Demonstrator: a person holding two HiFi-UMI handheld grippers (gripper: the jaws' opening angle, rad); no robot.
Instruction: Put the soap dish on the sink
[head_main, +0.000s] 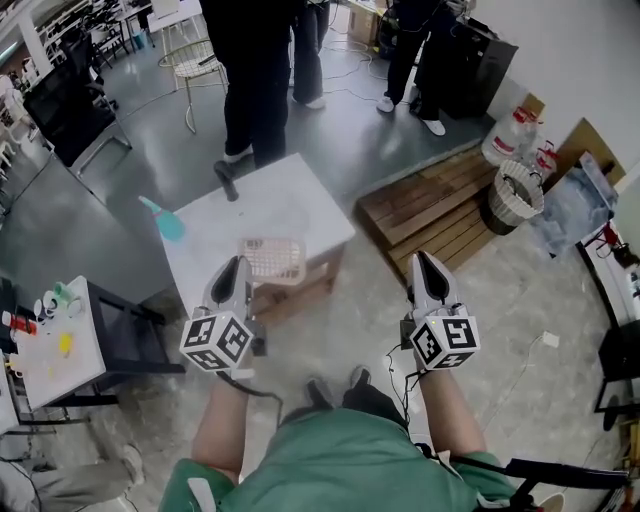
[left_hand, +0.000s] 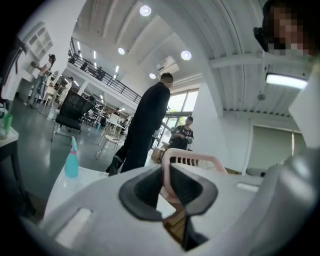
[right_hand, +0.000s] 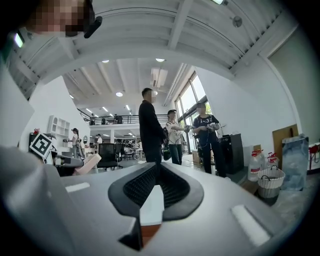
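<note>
Head view: the left gripper (head_main: 240, 263) is clamped on the near edge of a pale pink slotted plastic soap dish (head_main: 275, 260), which is held at the gripper's tip, over the near corner of a white square table (head_main: 290, 200). Beyond and to the left of that gripper, a teal spray bottle (head_main: 165, 222) lies on the tabletop. The right gripper (head_main: 425, 259) is well apart from the left one, with its jaws together and nothing between them. A wooden pallet (head_main: 430, 215) lies just ahead of it, and a wicker basket (head_main: 515, 195) stands farther ahead to its right. Left gripper view: both dark pads press on the dish's thin rim, and the slotted wall of the dish rises just past the jaw tips. The teal bottle is to the left of the jaws on the table, and a person in dark clothes (left_hand: 147, 127) stands beyond it. Right gripper view: the ribbed pads meet at their tips and hold nothing. Three standing people (right_hand: 172, 135) are ahead of the jaws, and the wicker basket is low to their right.
</note>
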